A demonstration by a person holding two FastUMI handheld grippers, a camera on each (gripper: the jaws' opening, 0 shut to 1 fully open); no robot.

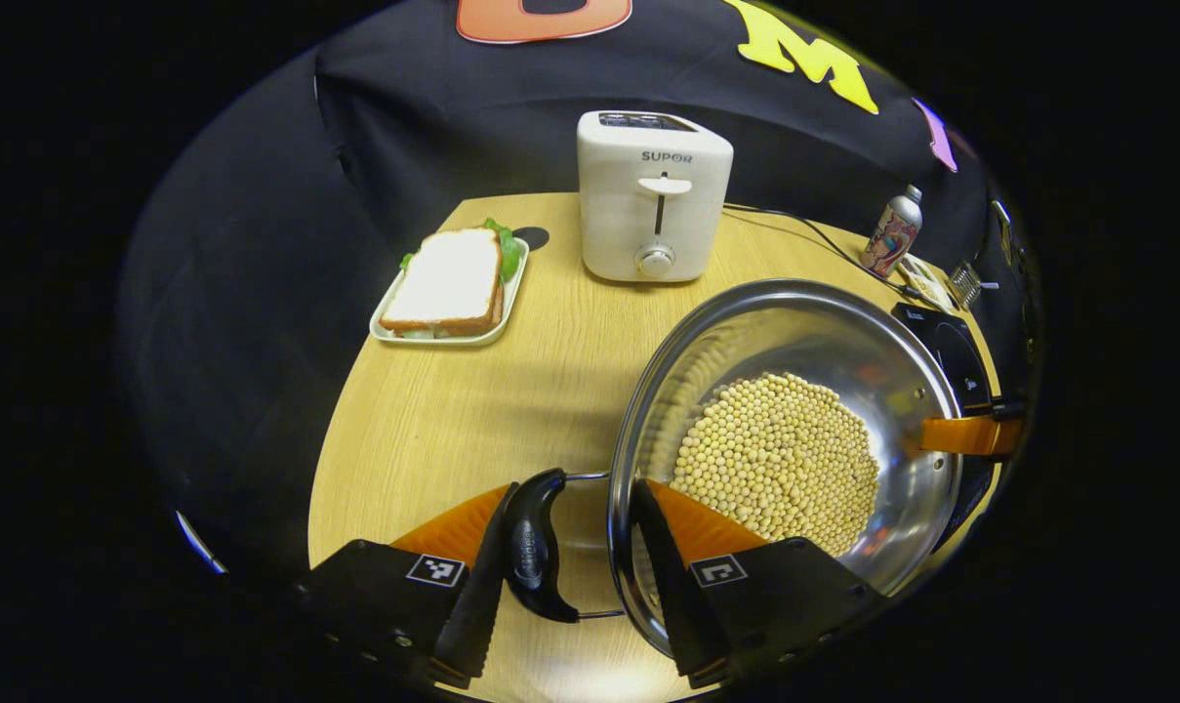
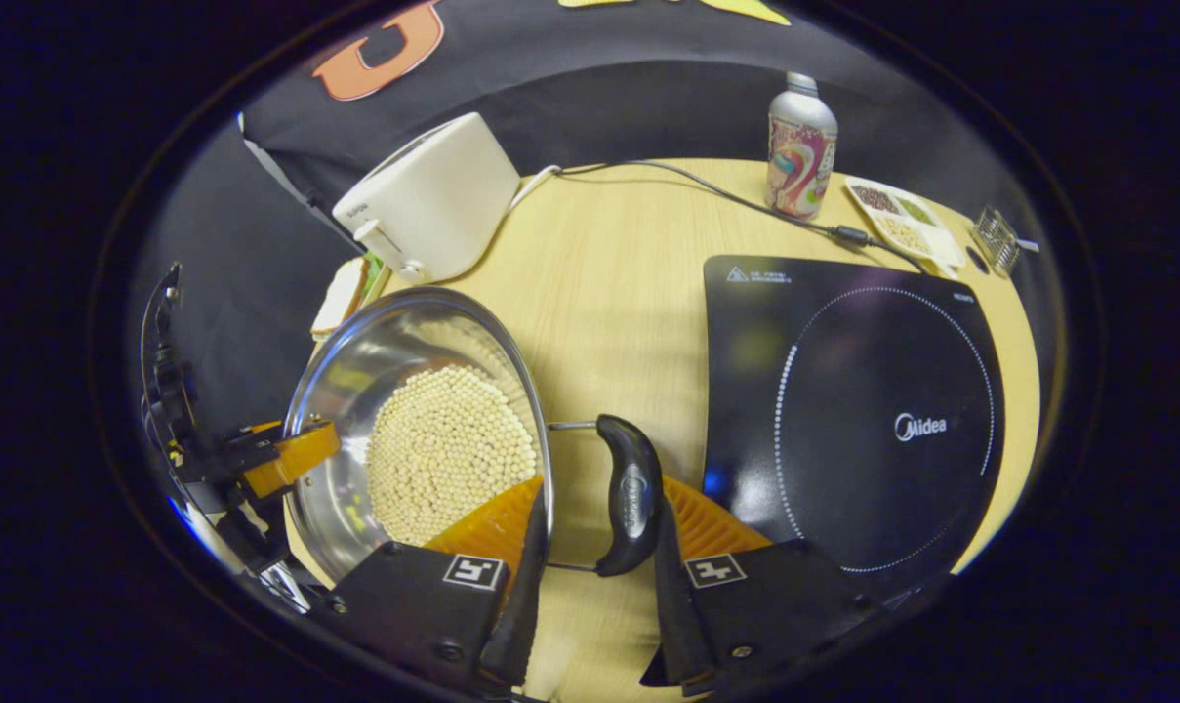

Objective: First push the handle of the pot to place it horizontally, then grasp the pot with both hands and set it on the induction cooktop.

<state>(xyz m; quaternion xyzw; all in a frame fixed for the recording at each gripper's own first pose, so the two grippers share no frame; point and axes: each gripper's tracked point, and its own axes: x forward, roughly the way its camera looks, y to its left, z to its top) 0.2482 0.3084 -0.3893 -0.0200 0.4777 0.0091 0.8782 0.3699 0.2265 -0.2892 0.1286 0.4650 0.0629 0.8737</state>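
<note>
Pot point(image 2: 424, 430) of beans sits on the bench left of the cooktop point(image 2: 873, 410), both grippers' fingers point(image 1: 565, 576) point(image 2: 590, 586) apart, straddling rim and handle point(image 2: 630, 493), not clamped; you lift unevenly or with a loose bite and it tips, spilling beans

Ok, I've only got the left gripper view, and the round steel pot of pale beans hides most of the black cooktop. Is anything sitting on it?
Observer: No. In the right gripper view the flat black induction cooktop has nothing on its top.
Operator: And where is the right hand-held gripper?
Observer: The right hand-held gripper has its fingers wide apart on either side of the curved black pot handle nearest the cooktop.
</note>
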